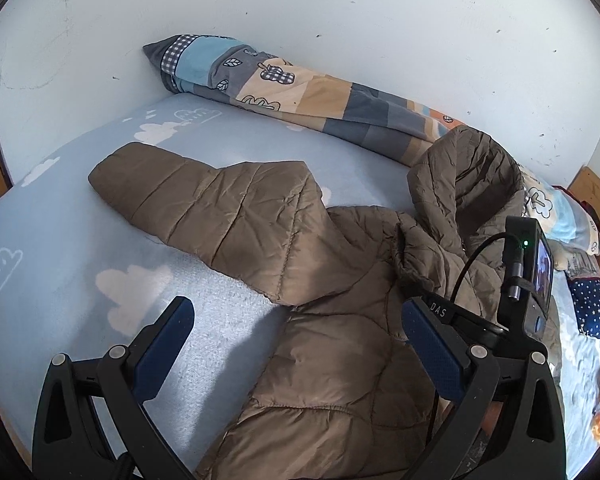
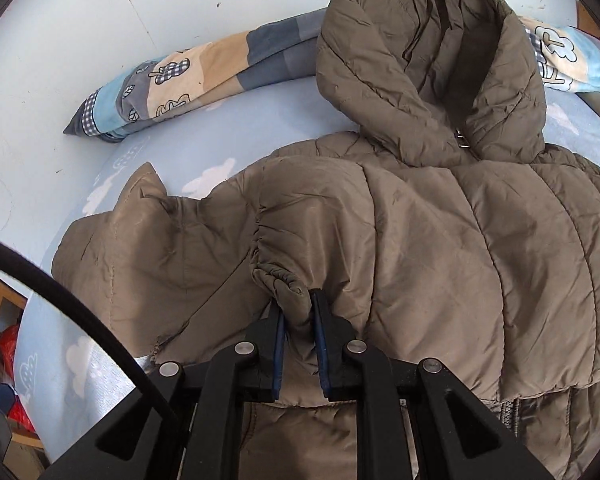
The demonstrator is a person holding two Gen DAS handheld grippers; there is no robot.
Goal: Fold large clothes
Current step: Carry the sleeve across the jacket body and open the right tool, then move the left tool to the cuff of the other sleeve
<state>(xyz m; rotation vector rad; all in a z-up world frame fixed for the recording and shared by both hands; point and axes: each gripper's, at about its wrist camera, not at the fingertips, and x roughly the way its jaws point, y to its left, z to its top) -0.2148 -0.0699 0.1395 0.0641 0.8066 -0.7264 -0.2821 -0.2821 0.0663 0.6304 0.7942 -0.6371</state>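
Note:
A brown quilted hooded jacket (image 1: pixel 332 328) lies spread on the light blue bed sheet (image 1: pixel 60 248). One sleeve (image 1: pixel 196 196) stretches out to the left and the hood (image 1: pixel 464 176) stands up at the far right. My left gripper (image 1: pixel 296 320) is open and empty, hovering above the jacket's body near the armpit. In the right wrist view the jacket (image 2: pixel 440 264) fills the frame with its hood (image 2: pixel 428 60) at the top. My right gripper (image 2: pixel 299 304) is shut on a gathered cuff (image 2: pixel 284 280) of the jacket, folded over the body.
A rolled patchwork quilt (image 1: pixel 300 92) lies along the white wall (image 1: pixel 340 12) at the back of the bed. A starry navy cushion (image 1: pixel 596 308) and a pillow (image 1: pixel 556 208) lie at the right. The right gripper's camera body (image 1: pixel 536 272) shows by the hood.

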